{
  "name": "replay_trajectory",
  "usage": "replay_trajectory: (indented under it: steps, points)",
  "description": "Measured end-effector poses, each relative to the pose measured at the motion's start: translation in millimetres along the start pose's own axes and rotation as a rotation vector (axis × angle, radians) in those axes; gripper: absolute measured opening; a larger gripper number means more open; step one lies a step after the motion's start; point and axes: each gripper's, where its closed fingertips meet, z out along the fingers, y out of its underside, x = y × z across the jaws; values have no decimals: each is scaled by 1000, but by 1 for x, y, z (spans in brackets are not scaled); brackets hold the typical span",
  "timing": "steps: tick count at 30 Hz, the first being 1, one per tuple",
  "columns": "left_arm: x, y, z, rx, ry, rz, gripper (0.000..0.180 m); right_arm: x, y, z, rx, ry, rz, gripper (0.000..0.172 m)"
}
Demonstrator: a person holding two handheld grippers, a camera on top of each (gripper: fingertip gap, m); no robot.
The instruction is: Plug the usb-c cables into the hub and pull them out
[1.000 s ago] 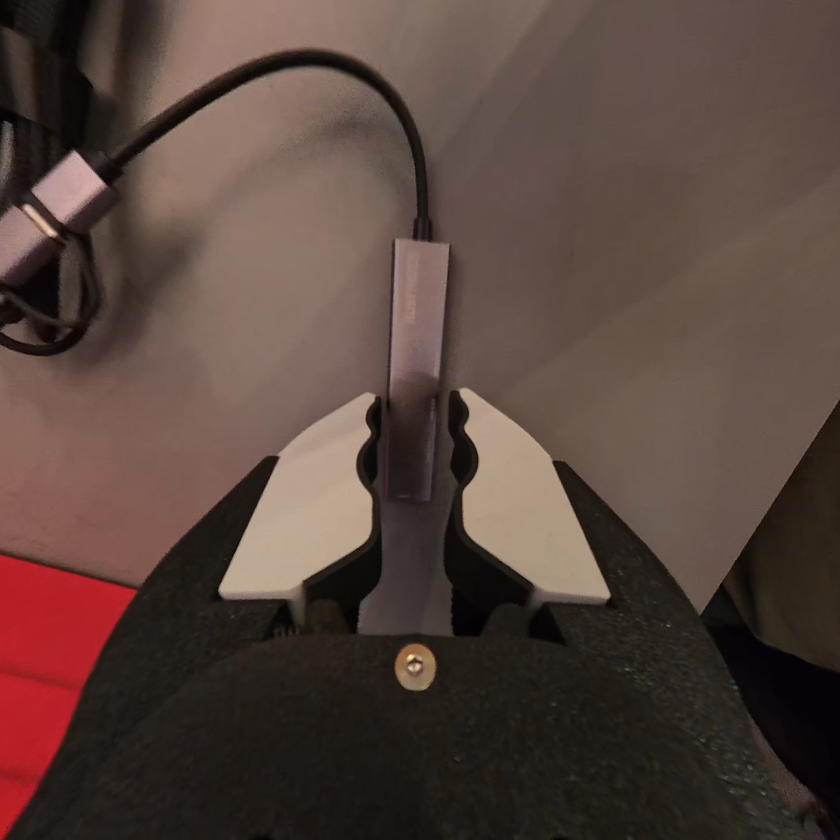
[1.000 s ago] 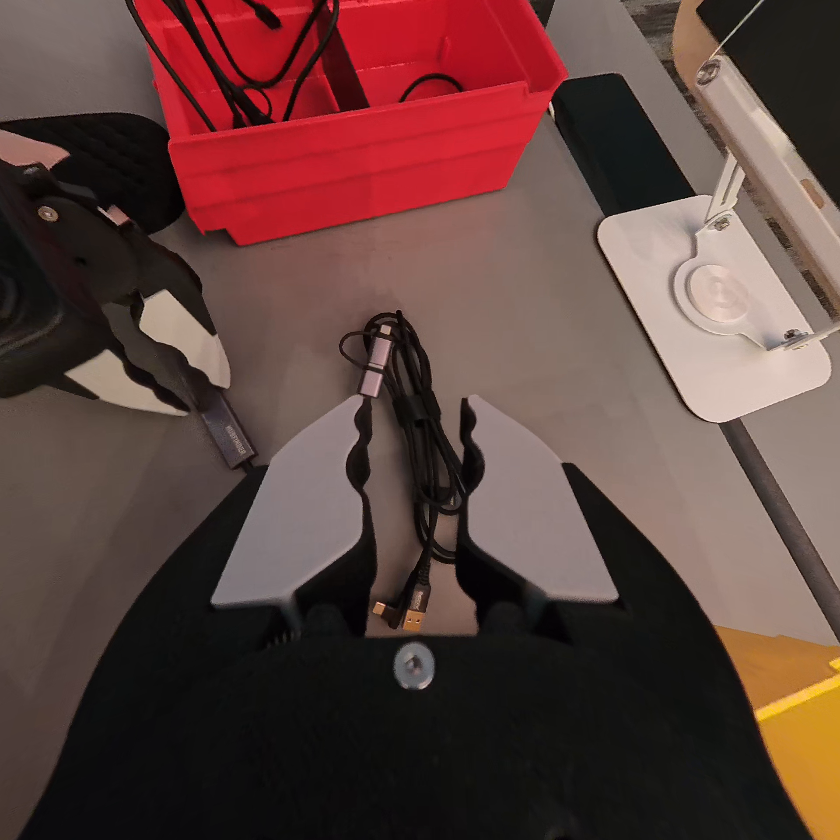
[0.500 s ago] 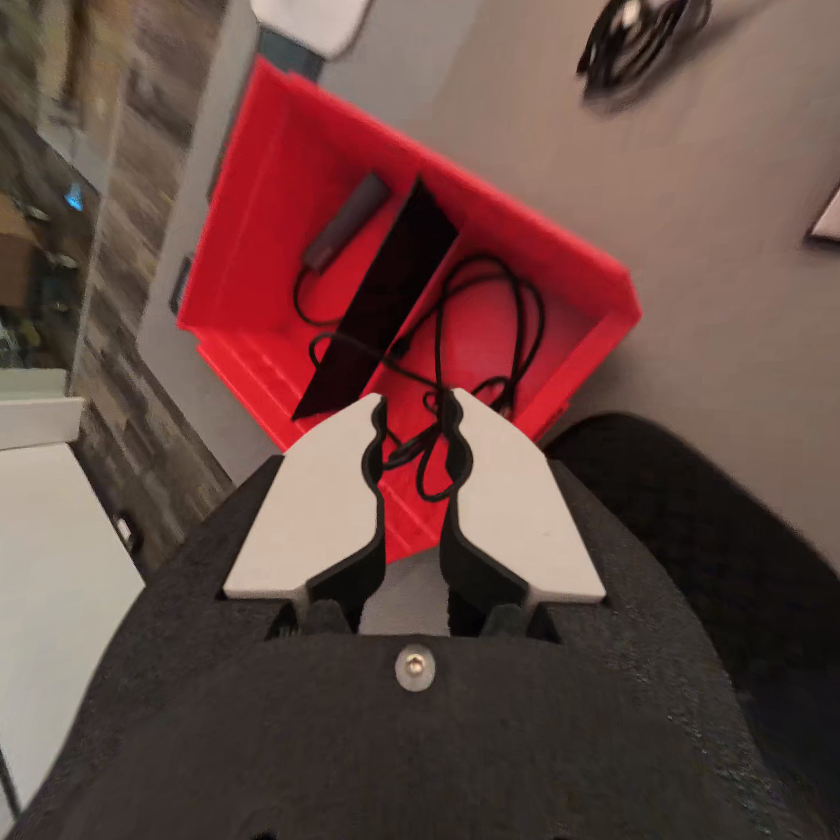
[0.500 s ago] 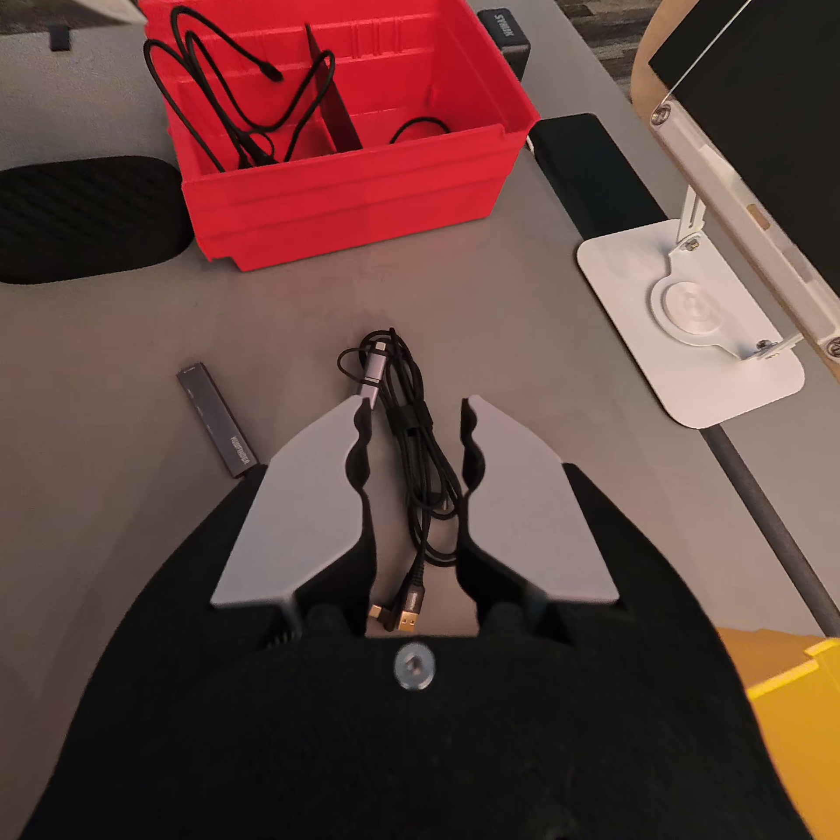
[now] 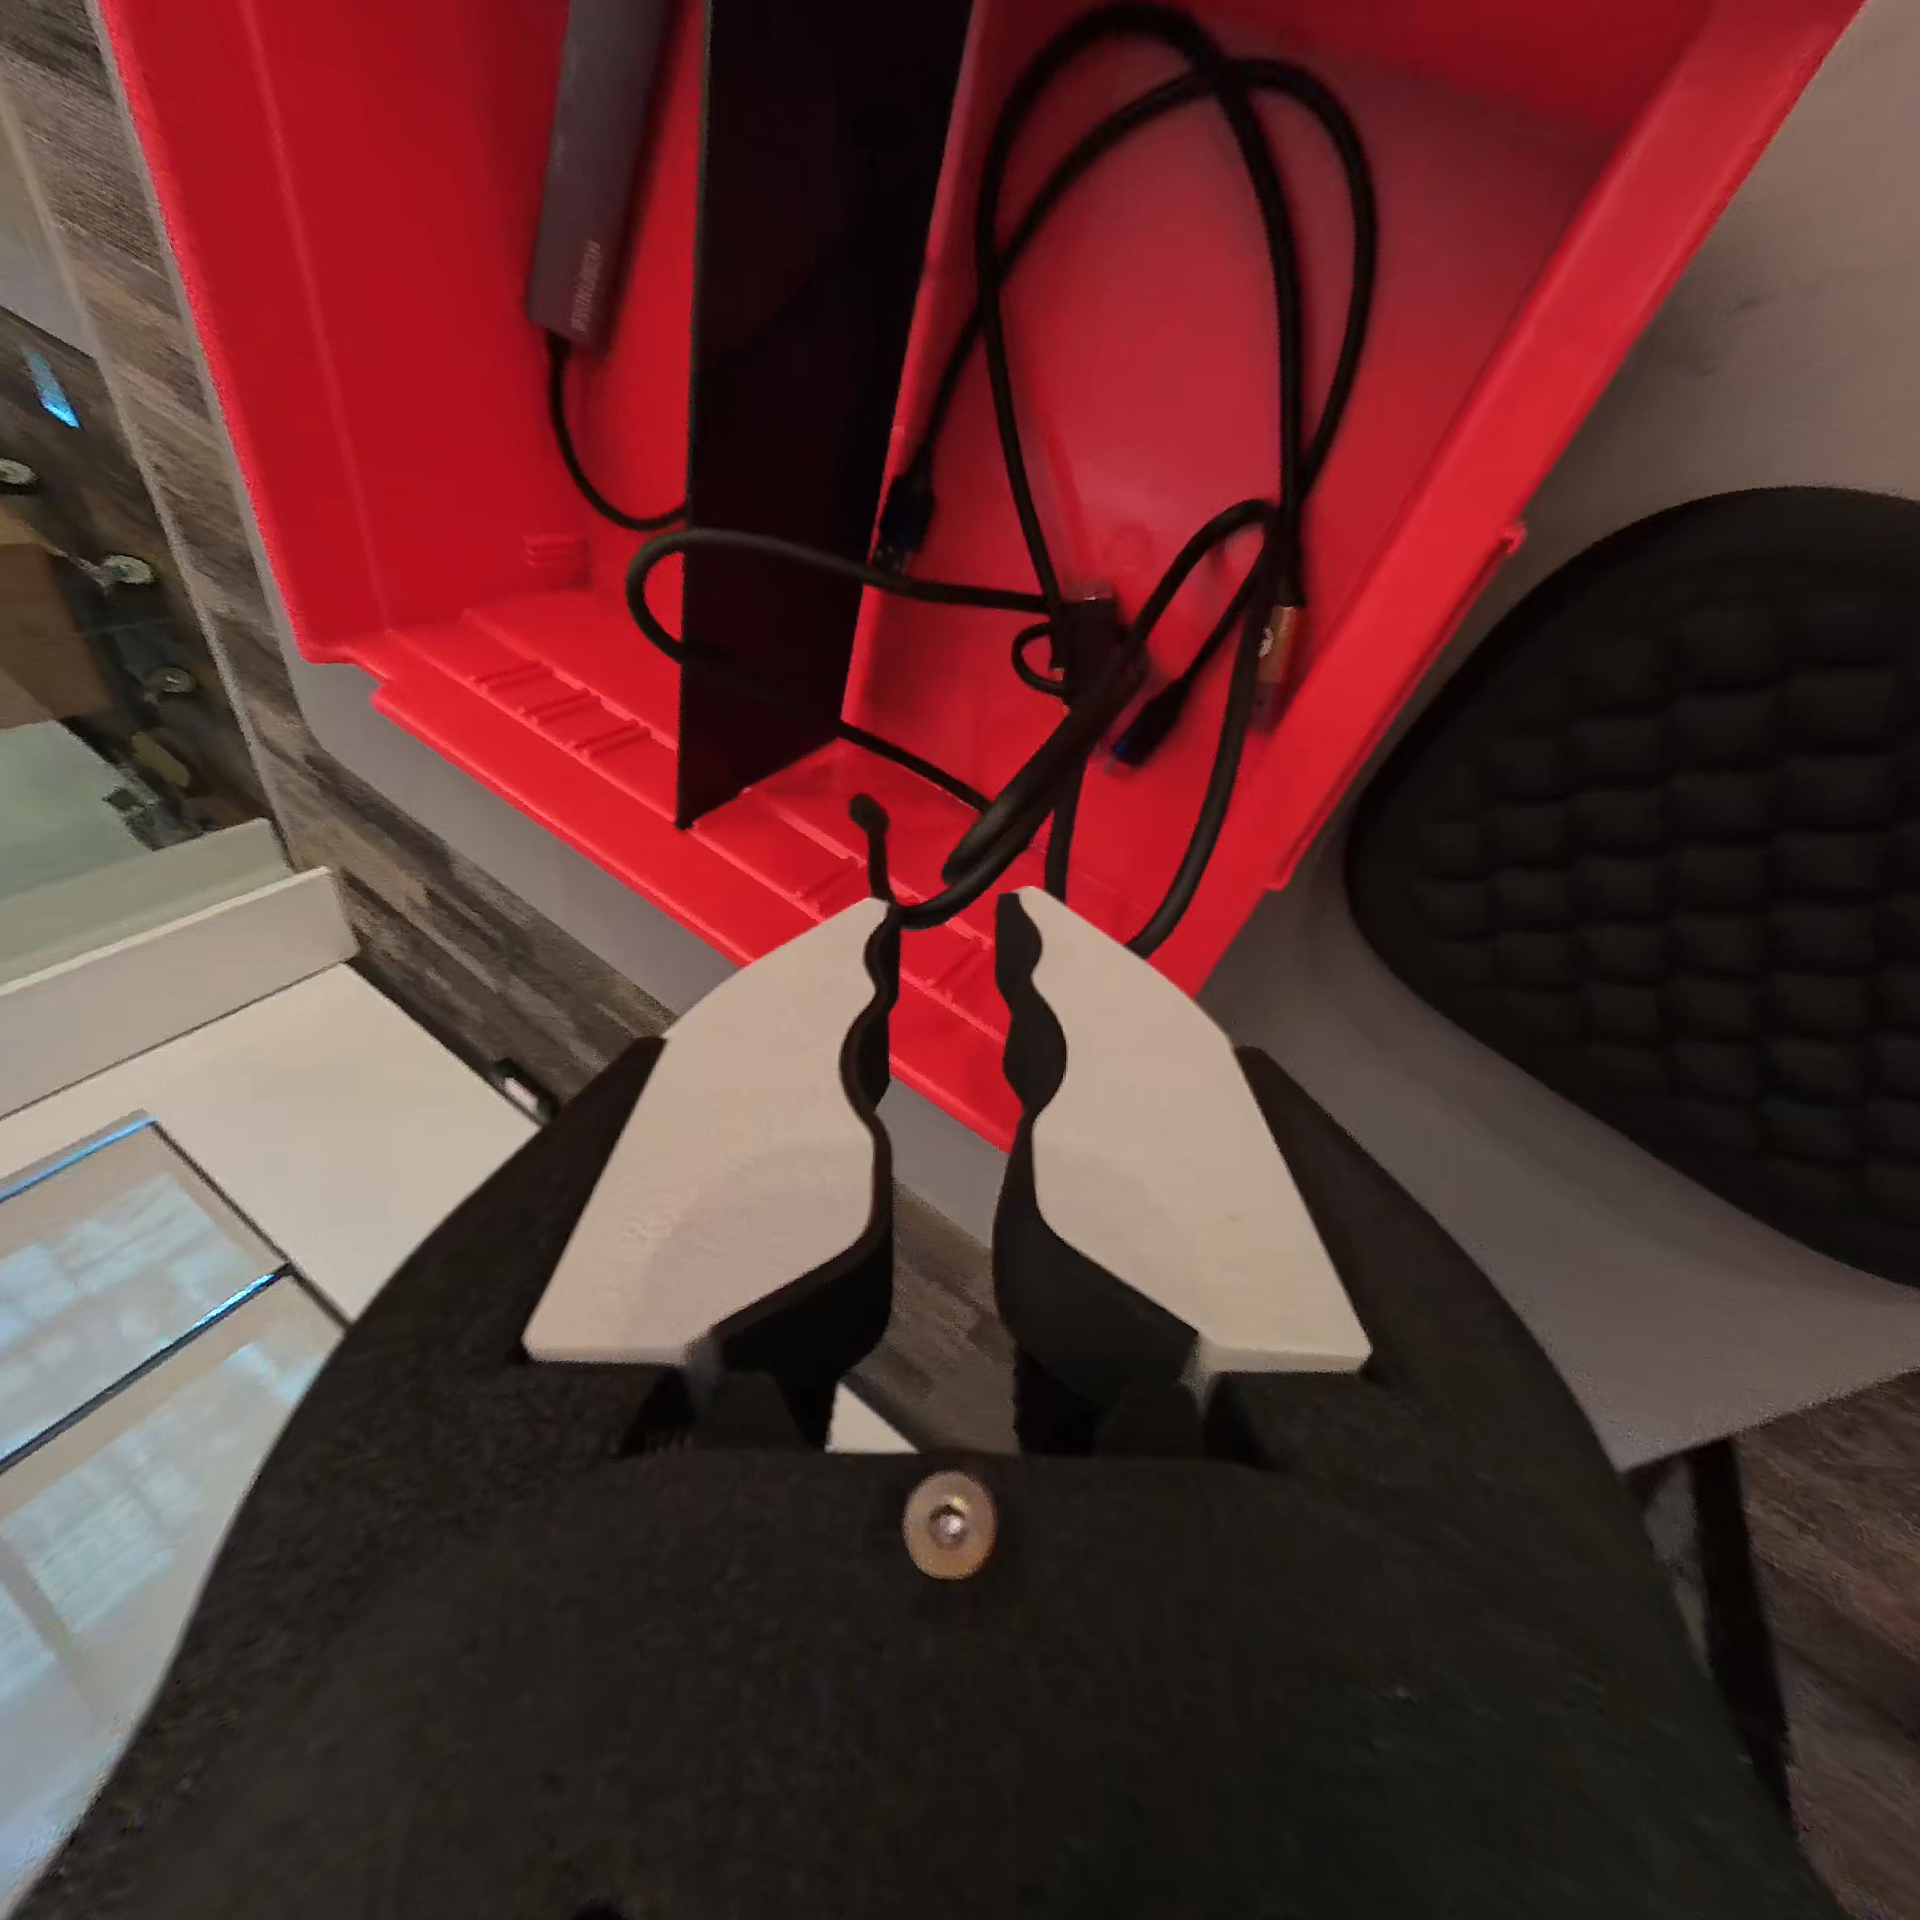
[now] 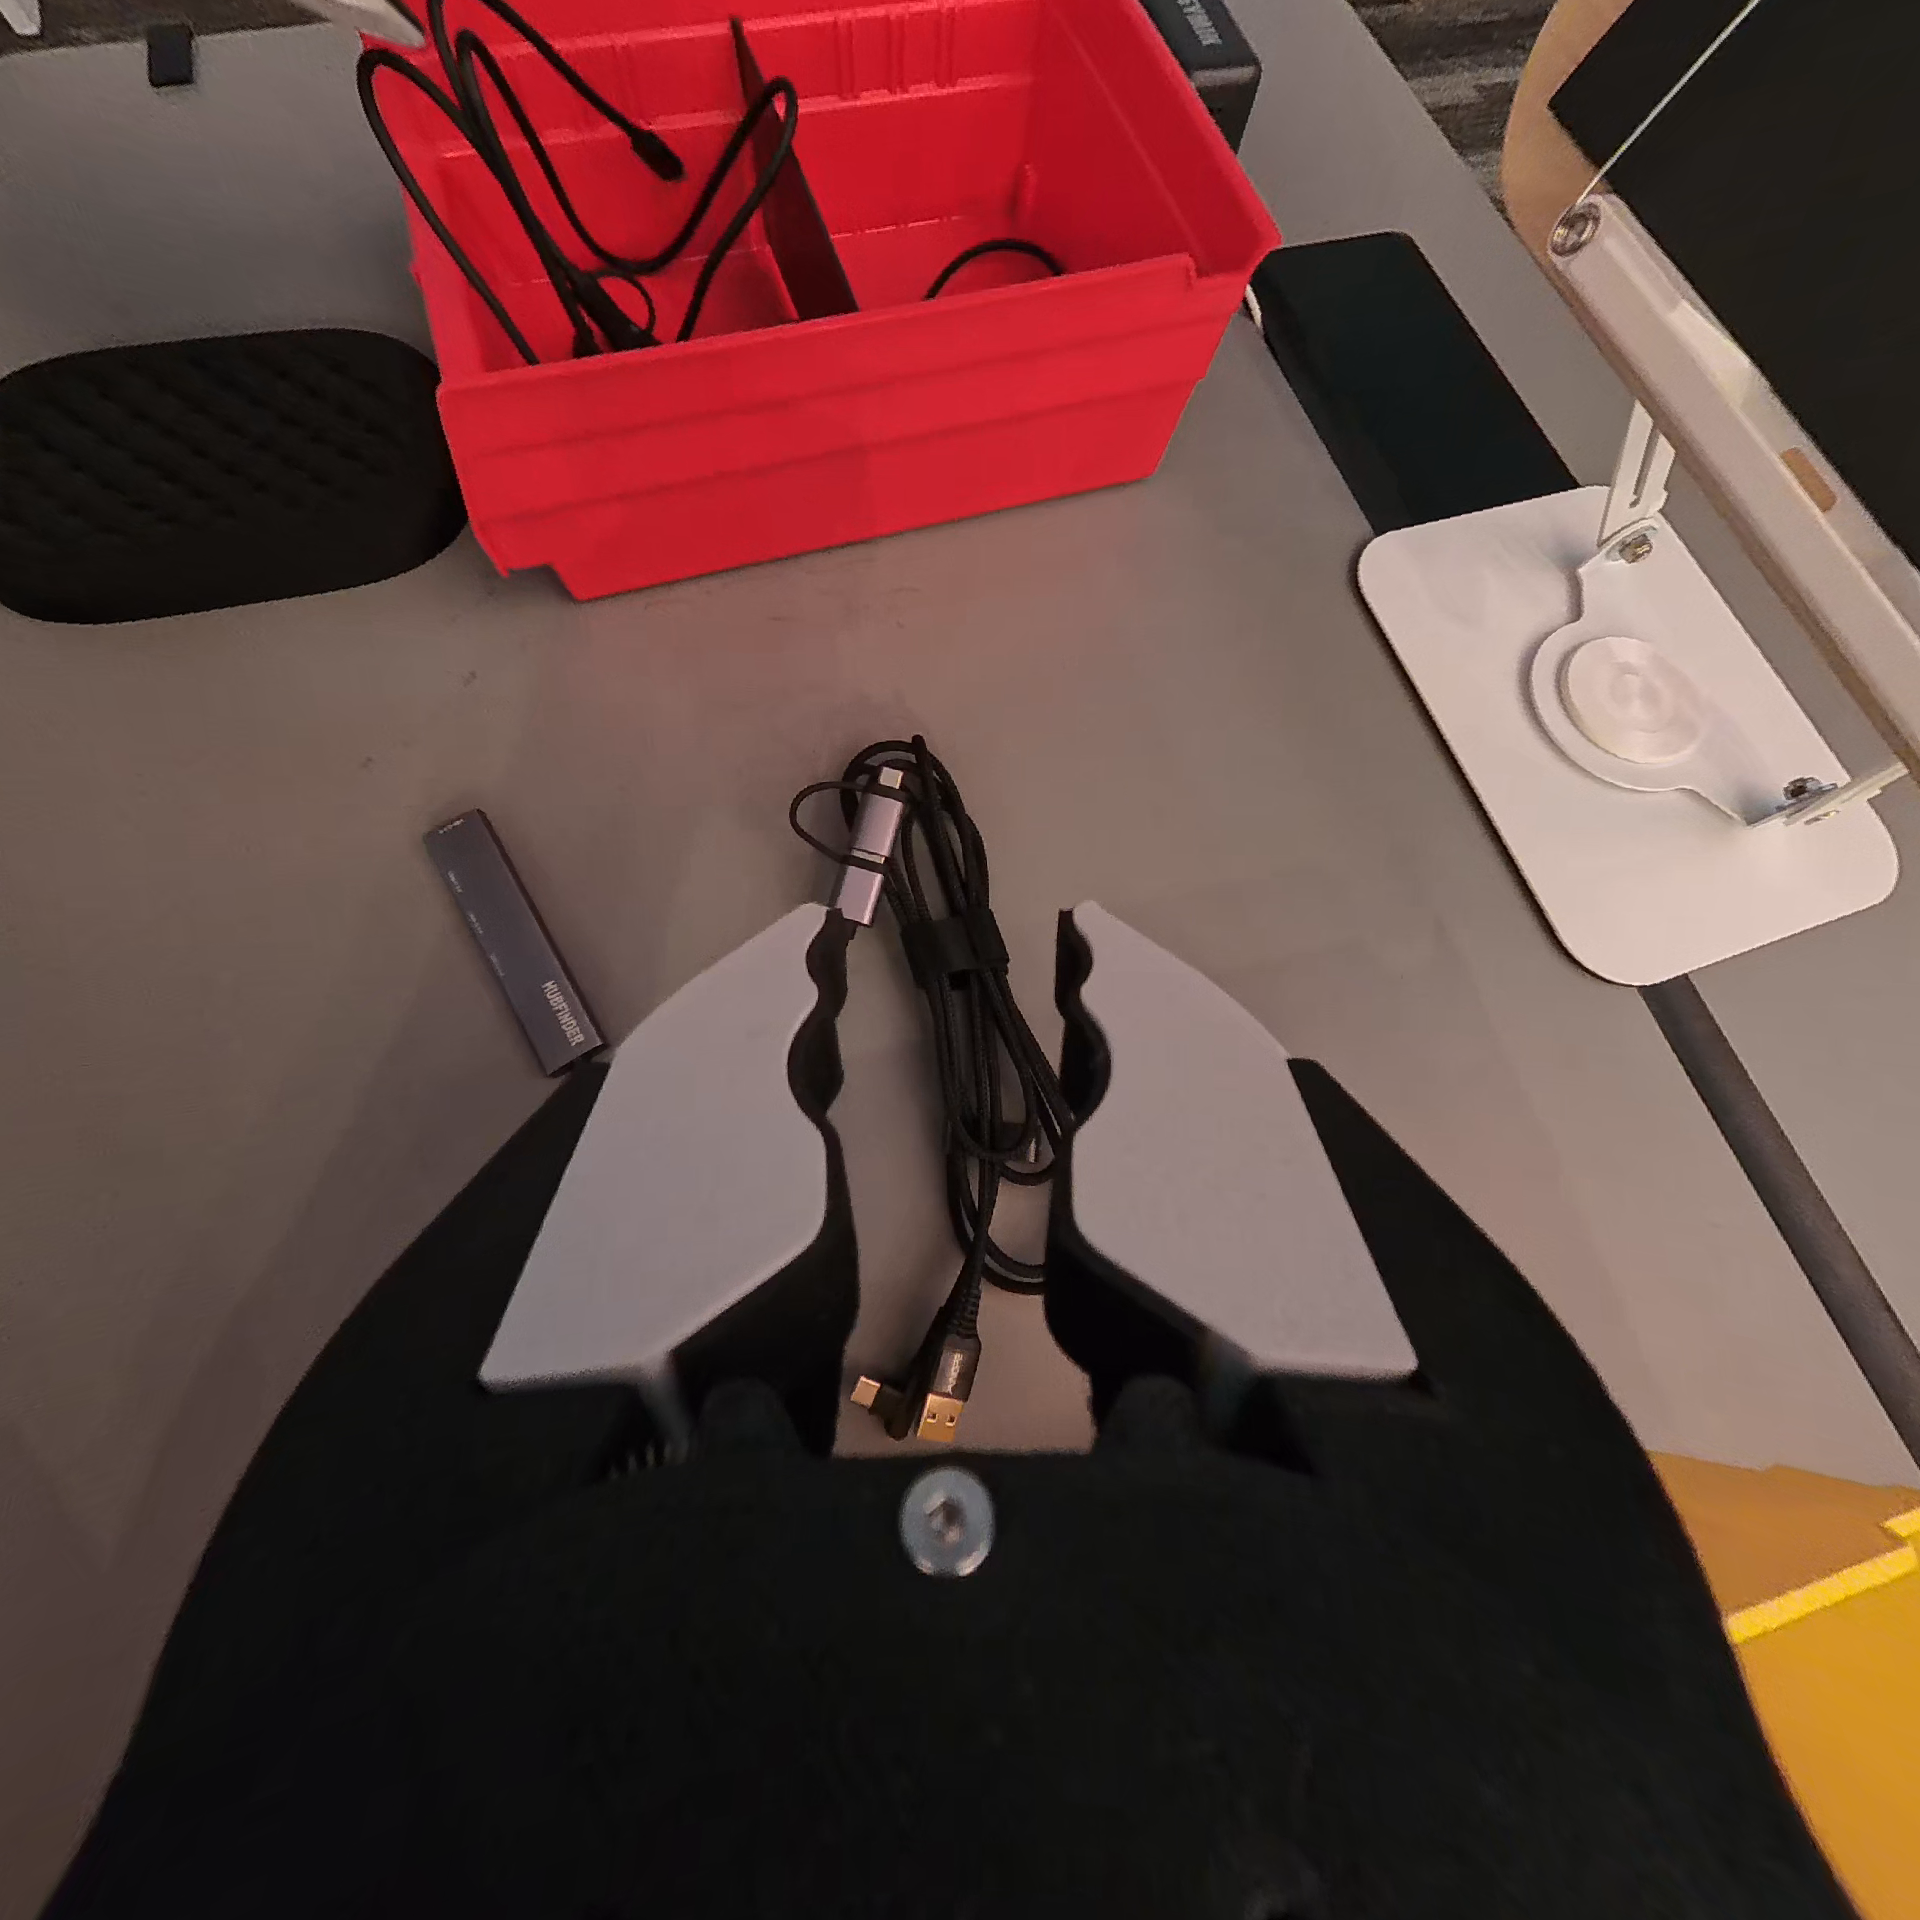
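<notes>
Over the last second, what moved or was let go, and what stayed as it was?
The left gripper, which had straddled the slim dark grey hub, drew away, leaving the hub lying on the grey table, and swung over the red plastic bin of black cables; its jaws are open and empty. The right gripper stays open above the bundled black braided cable.

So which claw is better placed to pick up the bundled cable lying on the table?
The right claw, probably. It hangs open directly over the bundled cable, which lies between its fingers. The left claw is off over the red bin, pointing at the loose cables there.
</notes>
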Motion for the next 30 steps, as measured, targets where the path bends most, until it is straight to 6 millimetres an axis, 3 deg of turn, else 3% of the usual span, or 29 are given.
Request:
replay_trajectory:
  steps: [11,25,27,30]
  points:
    - [-8,-8,-8,48,-42,12,6,2,2,0,-3,-3,9,39]
    - [-74,-14,-78,216,-167,-255,4,0,4,4,-16,-7,5,39]
    - [-74,-19,-76,246,-132,-303,3,-1,3,6,-16,-9,1,39]
    - [-58,-17,-51,145,-87,-258,0,-4,3,8,-22,-12,-9,39]
